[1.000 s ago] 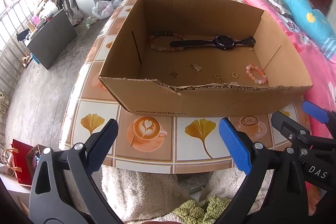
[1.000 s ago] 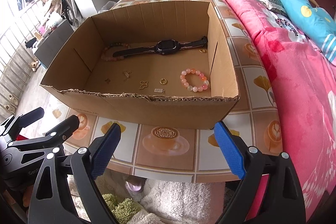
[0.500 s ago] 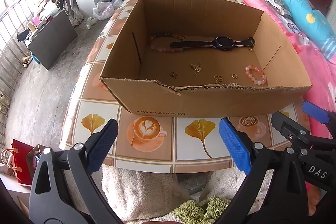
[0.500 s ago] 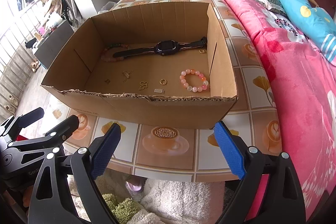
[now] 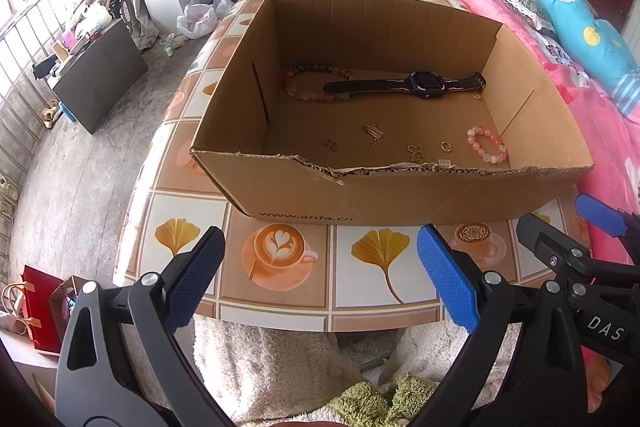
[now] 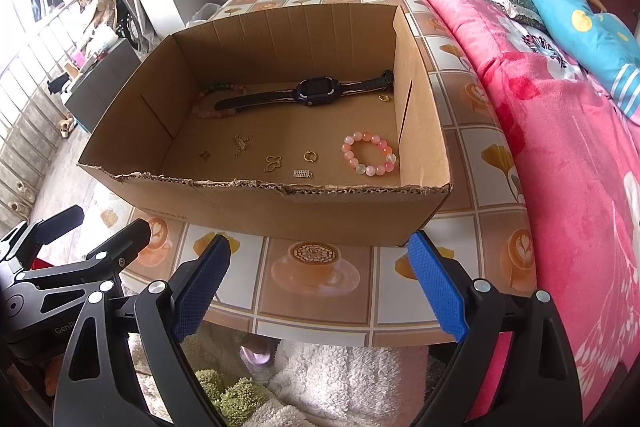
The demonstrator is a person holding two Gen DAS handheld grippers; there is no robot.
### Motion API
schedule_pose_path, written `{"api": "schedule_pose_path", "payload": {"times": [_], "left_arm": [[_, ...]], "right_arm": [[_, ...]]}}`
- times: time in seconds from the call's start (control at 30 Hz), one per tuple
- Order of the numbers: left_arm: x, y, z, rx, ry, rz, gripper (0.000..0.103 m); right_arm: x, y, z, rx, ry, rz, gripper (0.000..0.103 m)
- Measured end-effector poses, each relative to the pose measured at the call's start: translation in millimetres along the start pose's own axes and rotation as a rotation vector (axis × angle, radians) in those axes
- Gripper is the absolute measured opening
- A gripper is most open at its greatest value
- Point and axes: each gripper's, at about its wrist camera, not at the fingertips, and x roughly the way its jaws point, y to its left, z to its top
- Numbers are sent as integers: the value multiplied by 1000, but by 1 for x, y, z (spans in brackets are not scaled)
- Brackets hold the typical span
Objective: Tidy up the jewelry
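Left gripper [image 5: 318, 281] and right gripper [image 6: 318, 285] are hovering at the table's [image 5: 352, 303] near edge, jaws spread wide and holding nothing. Inside the cardboard box [image 5: 400, 191], the watch [image 5: 426, 85], pink bead bracelet [image 6: 369, 153], darker bead bracelet [image 5: 308, 83] and small gold pieces [image 5: 374, 133] are lying loose on the floor, untouched.

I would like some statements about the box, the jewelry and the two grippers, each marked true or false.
1. The watch lies inside the cardboard box. True.
2. The left gripper is shut on a bracelet. False: it is open, holds nothing, and is outside the box.
3. The pink bead bracelet lies near the box's right wall. True.
4. The right gripper is inside the box. False: it is open over the table edge.
5. The watch strap rests over the darker bead bracelet. True.
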Motion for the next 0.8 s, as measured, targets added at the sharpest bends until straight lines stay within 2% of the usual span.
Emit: {"api": "schedule_pose_path", "payload": {"times": [0.8], "left_arm": [[-1, -2, 0, -1, 2, 1, 93]], "right_arm": [[3, -3, 0, 7, 6, 4, 88]]}}
